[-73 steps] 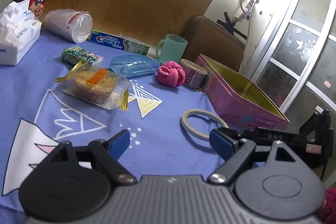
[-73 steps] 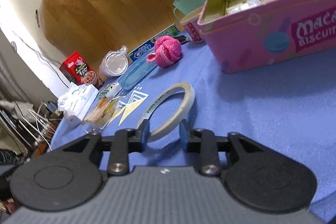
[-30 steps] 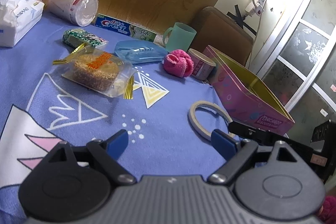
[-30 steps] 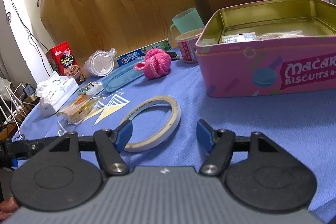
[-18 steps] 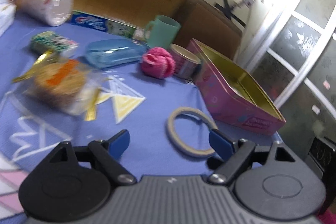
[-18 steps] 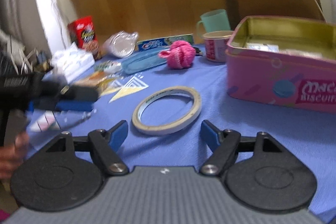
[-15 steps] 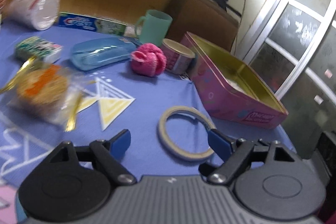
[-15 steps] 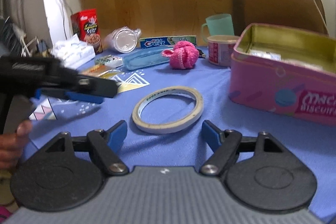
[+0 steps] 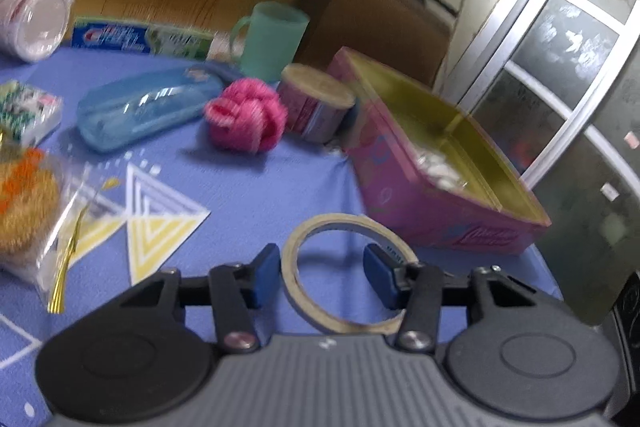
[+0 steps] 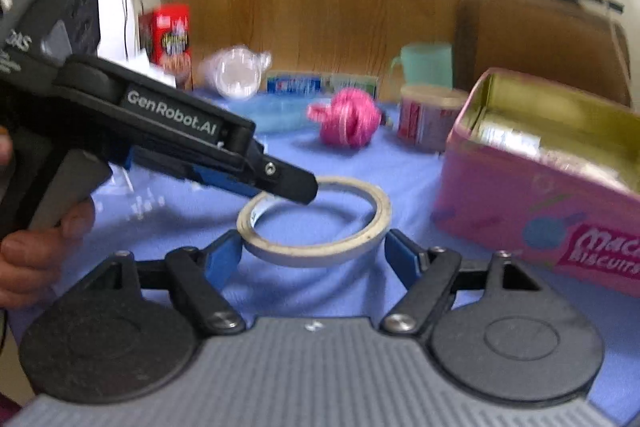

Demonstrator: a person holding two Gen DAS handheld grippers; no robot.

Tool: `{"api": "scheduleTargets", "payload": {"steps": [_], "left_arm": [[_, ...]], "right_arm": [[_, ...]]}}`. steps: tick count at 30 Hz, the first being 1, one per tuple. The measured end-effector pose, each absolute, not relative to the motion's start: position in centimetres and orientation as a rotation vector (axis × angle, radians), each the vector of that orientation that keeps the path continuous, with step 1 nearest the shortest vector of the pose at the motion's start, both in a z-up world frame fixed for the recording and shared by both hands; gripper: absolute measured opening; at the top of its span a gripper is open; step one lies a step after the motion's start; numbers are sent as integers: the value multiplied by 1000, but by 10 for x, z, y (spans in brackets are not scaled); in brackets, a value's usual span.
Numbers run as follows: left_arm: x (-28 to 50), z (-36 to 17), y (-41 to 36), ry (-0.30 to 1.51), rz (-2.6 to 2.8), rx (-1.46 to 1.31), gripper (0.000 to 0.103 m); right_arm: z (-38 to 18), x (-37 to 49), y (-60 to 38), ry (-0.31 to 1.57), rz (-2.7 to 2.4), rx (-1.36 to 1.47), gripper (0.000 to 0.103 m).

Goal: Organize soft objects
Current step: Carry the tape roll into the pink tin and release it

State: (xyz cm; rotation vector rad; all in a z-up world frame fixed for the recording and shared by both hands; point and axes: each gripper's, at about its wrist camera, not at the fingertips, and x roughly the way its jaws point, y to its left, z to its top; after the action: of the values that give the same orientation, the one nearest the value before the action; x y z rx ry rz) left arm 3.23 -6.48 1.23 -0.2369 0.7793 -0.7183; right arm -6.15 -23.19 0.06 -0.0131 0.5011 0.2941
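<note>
What's changed: the left gripper point(image 9: 324, 273) has swung in from the side and now sits over the tape ring point(image 9: 340, 221). Its jaws, wide a sec ago, have pulled in about as close as they go. The ring's left wall shows in the small gap left between them, but we can't see the pads pressing on it, so no grip yet imo. The right gripper point(image 10: 312, 255) has rolled level. Its jaws are spread w/ nothing held, and the ring lies just ahead of them.

So we judge the ring is being dealt w/ first. The soft item, the pink yarn ball point(image 9: 248, 121), sits untouched on the table point(image 9: 248, 187) near the open pink tin point(image 9: 404, 187).

The ball is roughly round w/ no real long axis, and one loop pokes out to the left. The ring looks about flat, hole facing up.
</note>
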Motion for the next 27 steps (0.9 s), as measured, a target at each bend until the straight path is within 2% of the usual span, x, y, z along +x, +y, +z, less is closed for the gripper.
{"api": "scheduleTargets", "payload": {"steps": [7, 11, 15, 18, 23, 27], "left_arm": [[41, 65, -121, 658, -823, -179, 46], [55, 76, -179, 612, -880, -135, 49], [72, 67, -220, 633, -882, -102, 50], [67, 63, -210, 649, -883, -132, 50], [38, 58, -156, 625, -896, -158, 53], [7, 45, -90, 628, -895, -196, 53]], "right_arm": [[40, -80, -252, 254, 167, -102, 80], [52, -74, -289, 194, 55, -123, 81], [42, -49, -327, 217, -54, -116, 83], [30, -36, -348, 292, -160, -67, 83], [29, -59, -359, 256, -159, 87, 82], [33, -71, -344, 218, -80, 134, 70]]}}
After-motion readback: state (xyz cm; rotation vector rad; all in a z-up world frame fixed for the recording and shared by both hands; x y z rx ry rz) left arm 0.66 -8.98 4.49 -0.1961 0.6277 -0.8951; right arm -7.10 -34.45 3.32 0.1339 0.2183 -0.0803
